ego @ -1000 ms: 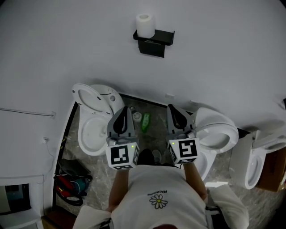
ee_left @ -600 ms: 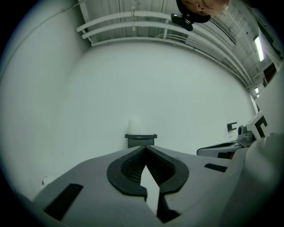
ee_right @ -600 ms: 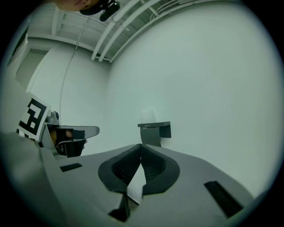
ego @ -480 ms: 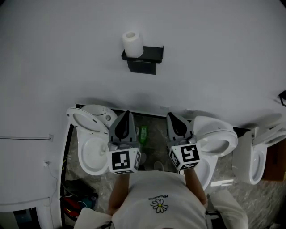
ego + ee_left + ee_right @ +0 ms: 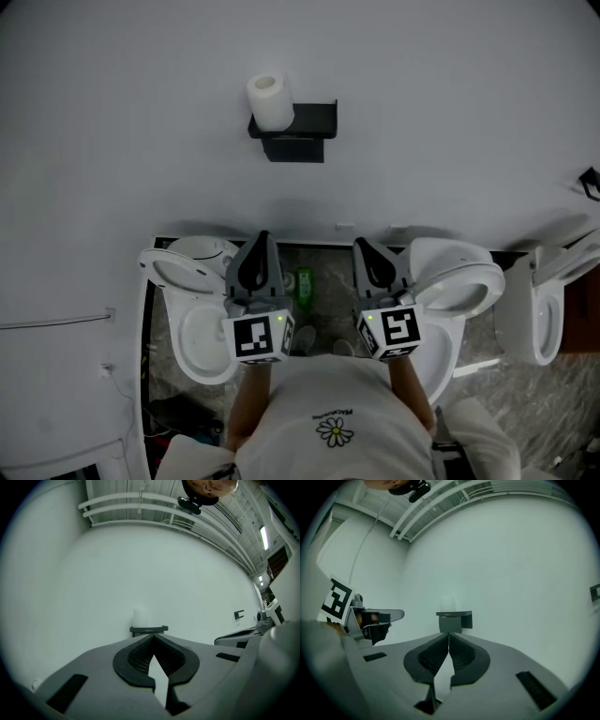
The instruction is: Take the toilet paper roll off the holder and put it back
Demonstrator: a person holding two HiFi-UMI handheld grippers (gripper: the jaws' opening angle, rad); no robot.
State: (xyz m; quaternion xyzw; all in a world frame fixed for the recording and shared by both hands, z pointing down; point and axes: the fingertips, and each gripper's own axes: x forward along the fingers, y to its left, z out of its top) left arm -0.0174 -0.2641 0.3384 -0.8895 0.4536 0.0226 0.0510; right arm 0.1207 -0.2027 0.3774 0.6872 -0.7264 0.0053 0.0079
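Note:
A white toilet paper roll (image 5: 270, 101) stands upright on the left end of a black wall-mounted holder (image 5: 302, 127), high on the white wall. The same roll (image 5: 140, 617) shows above the holder (image 5: 149, 630) in the left gripper view, and faintly as a pale roll (image 5: 448, 604) on the holder (image 5: 455, 618) in the right gripper view. My left gripper (image 5: 262, 237) and right gripper (image 5: 357, 244) are held side by side well below the holder, both pointing at the wall. Both are shut with nothing between their jaws.
Below the wall, a white toilet (image 5: 192, 305) with raised lid is at left, a second toilet (image 5: 455, 295) at right, and a third (image 5: 548, 309) at the far right. A green bottle (image 5: 304, 282) lies on the stone floor between them. A small black fitting (image 5: 589, 182) is on the wall at right.
The head view has tilted and shifted, so the roll and holder have slid left and lower in the picture. Both grippers keep their pose, still shut and side by side.

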